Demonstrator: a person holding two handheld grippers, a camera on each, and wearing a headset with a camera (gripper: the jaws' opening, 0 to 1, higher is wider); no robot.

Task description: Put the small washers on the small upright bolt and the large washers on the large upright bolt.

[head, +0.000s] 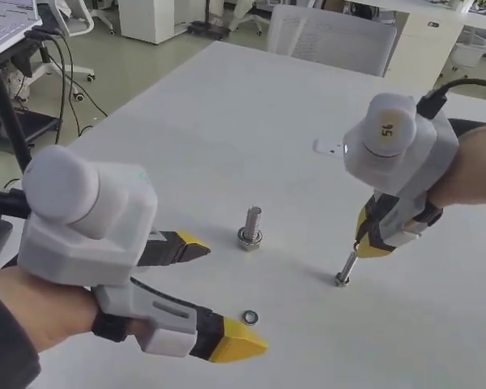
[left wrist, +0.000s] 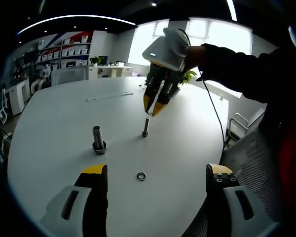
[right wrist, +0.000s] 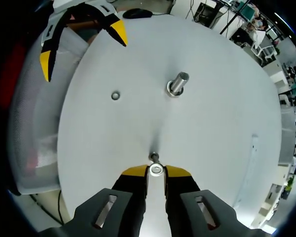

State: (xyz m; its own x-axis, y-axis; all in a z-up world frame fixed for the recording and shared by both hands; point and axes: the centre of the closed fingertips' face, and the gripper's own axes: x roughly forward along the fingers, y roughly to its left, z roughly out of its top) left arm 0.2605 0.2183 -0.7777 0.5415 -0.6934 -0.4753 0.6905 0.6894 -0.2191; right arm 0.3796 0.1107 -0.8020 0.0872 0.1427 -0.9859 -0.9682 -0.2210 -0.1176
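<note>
The large upright bolt (head: 251, 227) stands mid-table with a washer around its base. The small upright bolt (head: 345, 270) stands to its right, leaning in the head view. My right gripper (head: 371, 248) hovers just above it, shut on a small washer (right wrist: 156, 170); the small bolt's tip (right wrist: 153, 157) lies right beyond that washer. A loose small washer (head: 249, 317) lies on the table near me. My left gripper (head: 217, 295) is open, low over the table, and the loose washer (left wrist: 141, 176) sits between and slightly ahead of its jaws.
The white table (head: 227, 130) stretches away from me, its left edge (head: 105, 117) running diagonally. A grey chair (head: 332, 36) stands at the far end. A small white piece (head: 327, 147) lies behind the right gripper. A desk with cables (head: 57, 57) stands left.
</note>
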